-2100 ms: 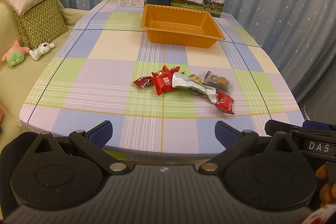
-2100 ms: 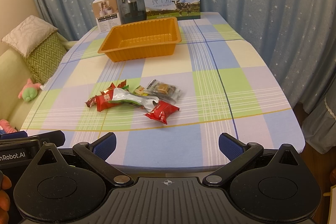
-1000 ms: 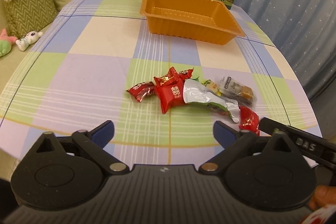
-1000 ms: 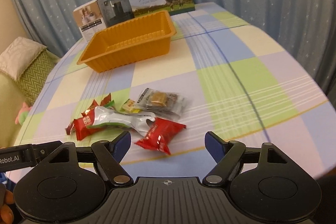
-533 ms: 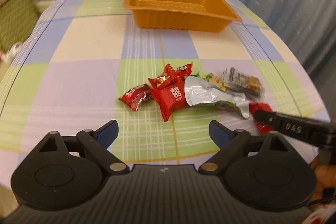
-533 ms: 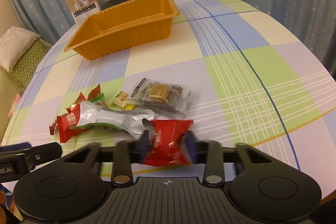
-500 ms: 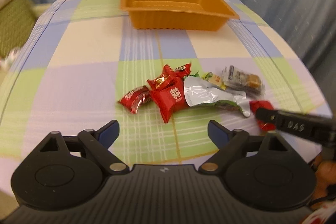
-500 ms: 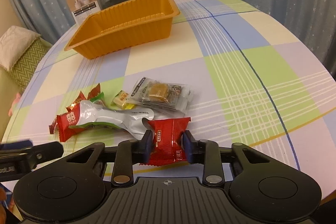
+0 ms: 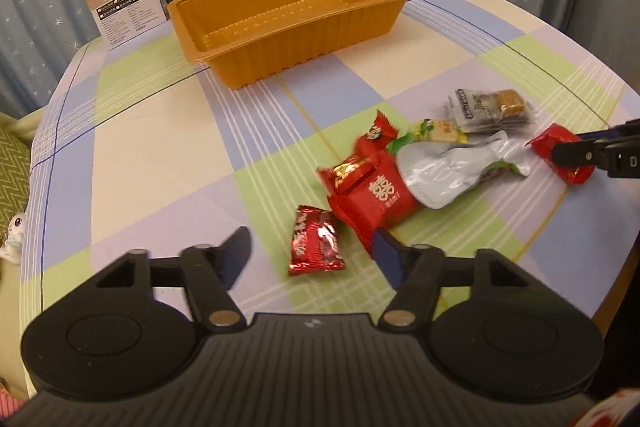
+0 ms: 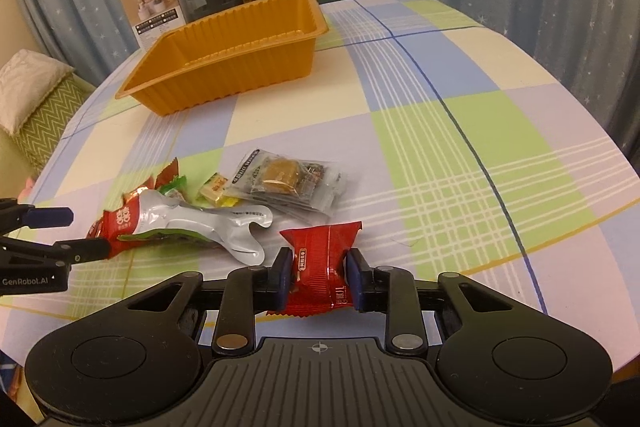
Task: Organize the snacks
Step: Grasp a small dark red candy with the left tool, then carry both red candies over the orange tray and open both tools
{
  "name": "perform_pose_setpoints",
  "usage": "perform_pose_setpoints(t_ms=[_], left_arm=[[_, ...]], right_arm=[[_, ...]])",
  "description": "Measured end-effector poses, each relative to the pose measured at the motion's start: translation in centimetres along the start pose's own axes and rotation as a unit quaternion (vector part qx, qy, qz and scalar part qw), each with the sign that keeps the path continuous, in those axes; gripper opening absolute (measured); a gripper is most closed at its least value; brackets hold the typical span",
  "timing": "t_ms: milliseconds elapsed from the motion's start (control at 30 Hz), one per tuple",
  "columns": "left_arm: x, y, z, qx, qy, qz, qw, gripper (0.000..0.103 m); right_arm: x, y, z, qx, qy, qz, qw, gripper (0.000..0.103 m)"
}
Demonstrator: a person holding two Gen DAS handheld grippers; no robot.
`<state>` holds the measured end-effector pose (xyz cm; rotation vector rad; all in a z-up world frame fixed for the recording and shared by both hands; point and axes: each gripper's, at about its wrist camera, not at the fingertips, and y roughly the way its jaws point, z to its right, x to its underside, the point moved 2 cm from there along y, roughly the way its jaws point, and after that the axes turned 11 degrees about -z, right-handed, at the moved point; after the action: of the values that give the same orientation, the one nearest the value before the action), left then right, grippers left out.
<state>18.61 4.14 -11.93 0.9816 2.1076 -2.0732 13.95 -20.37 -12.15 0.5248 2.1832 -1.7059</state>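
- The right gripper [image 10: 319, 273] pinches a red snack packet [image 10: 319, 267] between both blue pads, at the near edge of the snack pile.
- The left gripper [image 9: 310, 255] is spread wide, its fingers either side of a small dark-red candy packet [image 9: 314, 247] lying on the checked tablecloth [image 9: 160, 131]; whether a pad touches it is unclear, as the fingers are blurred.
- The other snacks lie just beyond: a large red pouch [image 9: 370, 197], a silver pouch [image 9: 444, 169] and a clear cookie pack [image 9: 490, 107].
- The orange tray [image 9: 280, 39] sits farther back, nothing in it.
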Motion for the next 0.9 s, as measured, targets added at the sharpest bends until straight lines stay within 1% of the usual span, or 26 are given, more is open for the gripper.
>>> perform_pose_setpoints(t_ms=[133,200,267,333,367,400,567,667,800,900], left_arm=[[-0.2,0.6,-1.4,0.017,-0.022,0.001,0.9996,0.050],[-0.3,1.0,-1.7,0.020,-0.029,0.001,0.9994,0.040],[-0.4,1.4,-1.7,0.024,-0.035,-0.007,0.9991,0.034],[-0.2,1.4,-1.4,0.024,-0.033,-0.005,0.9992,0.032],[-0.2,1.3,-1.3,0.025,-0.034,-0.004,0.9991,0.030],[-0.2,1.3,-1.3,0.029,-0.037,-0.004,0.9989,0.025],[-0.2,0.7,-1.1,0.015,-0.051,-0.004,0.9986,0.023],[0.0,0.0,-1.4,-0.004,-0.074,-0.001,0.9973,0.023],[-0.5,-1.4,-2.0,-0.021,-0.101,0.018,0.9945,0.023],[-1.7,-2.8,-2.2,-0.022,-0.121,0.042,0.9915,0.023]], right_arm=[[0.0,0.1,-0.1,0.001,0.000,0.003,1.000,0.029],[0.0,0.1,-0.2,0.002,-0.002,0.004,1.000,0.029],[0.0,0.1,-0.3,0.002,-0.004,0.004,1.000,0.029],[0.0,0.2,-0.3,0.003,-0.005,0.005,1.000,0.029],[0.0,0.2,-0.3,0.003,-0.005,0.005,1.000,0.029],[0.0,0.2,-0.3,0.003,-0.005,0.005,1.000,0.029],[-0.1,-0.1,-0.3,0.002,-0.006,0.009,1.000,0.029],[-0.1,-0.6,-0.4,0.004,-0.007,0.019,1.000,0.029],[-0.7,-1.7,-0.9,0.002,-0.011,0.037,0.999,0.029],[-1.5,-2.5,-1.4,-0.004,-0.019,0.052,0.998,0.029]])
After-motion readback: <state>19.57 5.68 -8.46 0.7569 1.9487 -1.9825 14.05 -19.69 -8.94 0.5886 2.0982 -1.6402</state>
